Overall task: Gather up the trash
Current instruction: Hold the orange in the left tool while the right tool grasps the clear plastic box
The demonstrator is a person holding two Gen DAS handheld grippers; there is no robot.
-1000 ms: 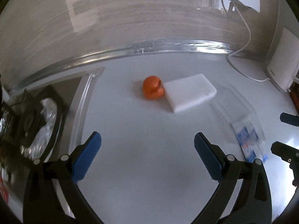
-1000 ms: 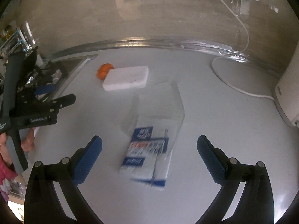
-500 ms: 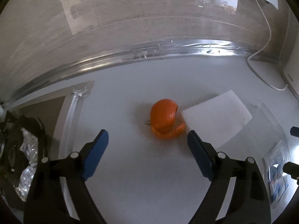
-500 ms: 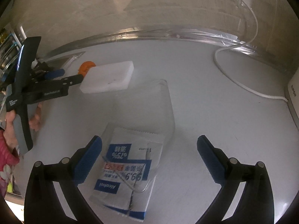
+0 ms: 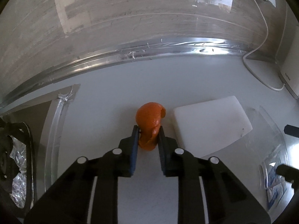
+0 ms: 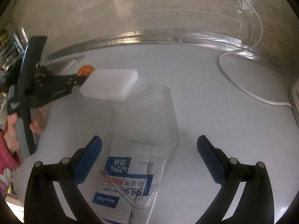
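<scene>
Left gripper (image 5: 148, 130): jaws have just been closing and now clamp the orange peel (image 5: 149, 120) by its near, lower end — both blue pads press its sides. The peel sits on the white counter (image 5: 112, 97), just left of a white foam block (image 5: 211, 127); whether peel and block touch cannot be told.

Right gripper (image 6: 149, 149): jaws spread wide, grasping nothing. Between and below its fingers lies a blue-and-white wipe packet (image 6: 129, 175) — partly under a clear plastic cover (image 6: 149, 112). A white cable (image 6: 243, 91) loops across the counter toward the right edge. The left gripper appears in the right wrist view at far left, held by a hand (image 6: 13, 128).
</scene>
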